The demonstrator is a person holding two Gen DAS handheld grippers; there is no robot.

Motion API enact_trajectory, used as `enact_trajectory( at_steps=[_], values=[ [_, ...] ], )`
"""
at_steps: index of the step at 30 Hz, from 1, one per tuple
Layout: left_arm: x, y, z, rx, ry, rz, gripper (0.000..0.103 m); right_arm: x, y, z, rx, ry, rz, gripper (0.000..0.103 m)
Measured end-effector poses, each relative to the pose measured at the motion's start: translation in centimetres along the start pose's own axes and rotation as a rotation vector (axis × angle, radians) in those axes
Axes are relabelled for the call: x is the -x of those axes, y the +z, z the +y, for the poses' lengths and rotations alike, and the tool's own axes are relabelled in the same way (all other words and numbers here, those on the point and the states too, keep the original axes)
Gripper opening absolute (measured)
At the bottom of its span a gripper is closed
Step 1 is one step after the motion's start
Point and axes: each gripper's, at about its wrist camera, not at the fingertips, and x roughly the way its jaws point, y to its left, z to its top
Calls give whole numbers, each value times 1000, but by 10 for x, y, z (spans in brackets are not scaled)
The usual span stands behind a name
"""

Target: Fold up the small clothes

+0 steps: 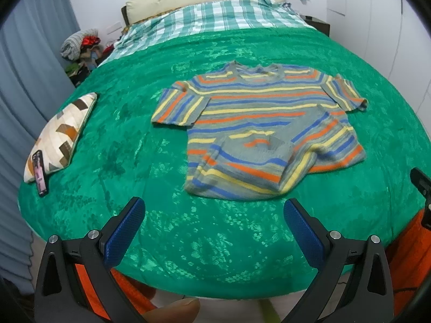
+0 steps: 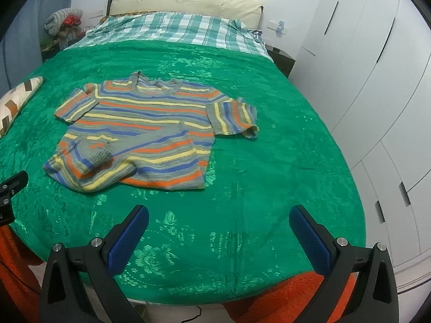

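Nearest the camera, we are holding both tongs low over the foot of the bed: the left tongs point(image 1: 214, 216) and the right tongs point(image 2: 218, 222) are each standing wide apart, blue pads facing inward, gripping nothing.

Beyond them the green bedspread point(image 2: 269, 161) is covering most of the bed. On it, toward the middle, the striped sweater point(image 1: 258, 123) is lying face up, neck pointing to the headboard, both short sleeves spread. Its near-left hem corner point(image 1: 242, 161) is lying flipped up over the body, rumpled.

To fold well, we are judging that this corner needs flattening first, then each tongs pinching a single sleeve edge. A patterned cushion point(image 1: 60, 137) with a phone point(image 1: 40, 173) leaning on it is sitting well apart, at the left.
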Motion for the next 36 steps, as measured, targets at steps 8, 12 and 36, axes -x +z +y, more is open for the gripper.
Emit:
enact_trajectory(
  at_steps=[8,12,36],
  values=[
    [0,0,-3,-8,3,1,103,0,0,-2,-5,-10,11,103],
    [-1,-1,-3,-4,0,7,103,0,0,-1,-2,-8,12,103],
    [-12,-5,3,13,-9,44,103,-5,-2,-1,-5,-3,27,103]
  ],
)
